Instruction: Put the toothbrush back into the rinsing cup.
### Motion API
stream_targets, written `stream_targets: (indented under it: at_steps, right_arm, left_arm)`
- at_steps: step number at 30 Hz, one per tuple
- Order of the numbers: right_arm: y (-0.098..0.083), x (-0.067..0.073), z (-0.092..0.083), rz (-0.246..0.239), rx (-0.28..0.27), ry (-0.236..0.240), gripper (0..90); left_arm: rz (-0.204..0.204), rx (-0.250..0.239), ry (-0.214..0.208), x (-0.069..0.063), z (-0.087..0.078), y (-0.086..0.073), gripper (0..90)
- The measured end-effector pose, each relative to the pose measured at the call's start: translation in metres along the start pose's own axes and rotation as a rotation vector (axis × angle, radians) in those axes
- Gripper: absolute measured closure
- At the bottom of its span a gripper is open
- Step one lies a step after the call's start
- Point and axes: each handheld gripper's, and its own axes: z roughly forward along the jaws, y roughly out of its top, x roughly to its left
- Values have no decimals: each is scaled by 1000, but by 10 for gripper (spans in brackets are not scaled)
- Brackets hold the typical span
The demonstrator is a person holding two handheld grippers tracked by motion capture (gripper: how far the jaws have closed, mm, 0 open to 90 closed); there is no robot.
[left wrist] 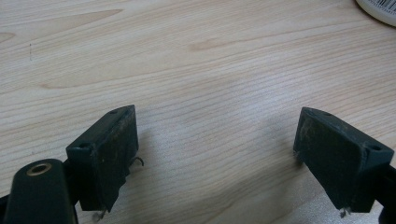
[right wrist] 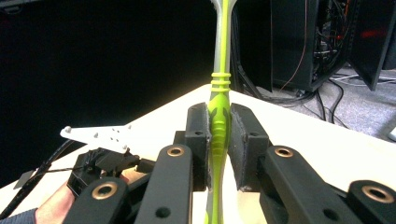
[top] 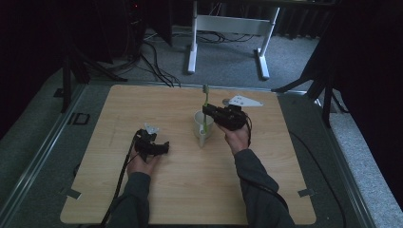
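Your right gripper (top: 209, 113) has its jaws clamped on the handle of a green toothbrush (top: 206, 102), which stands upright with its lower end inside the white mug (top: 203, 124) and its bristle head above the mug's rim. In the right gripper view the two black pads squeeze the green-and-grey handle (right wrist: 218, 126) from both sides, just below its ribbed neck. The mug sits on the wooden table (top: 190, 185) near the middle, its handle turned toward you. Your left gripper (top: 151, 145) rests low over the table, well apart from the mug (to its left in the high view); its jaws stand wide with bare wood (left wrist: 210, 140) between them, gripping nothing, and the mug's edge (left wrist: 380, 9) peeks into the top right corner there
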Motion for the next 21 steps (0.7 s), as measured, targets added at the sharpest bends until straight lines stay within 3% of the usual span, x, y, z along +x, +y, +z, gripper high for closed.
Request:
stream_targets:
  at_steps: [21]
  right_arm:
    - [-8, -1, 11, 0, 23, -15, 784]
  left_arm:
    - [0, 0, 0, 0, 0, 0, 144]
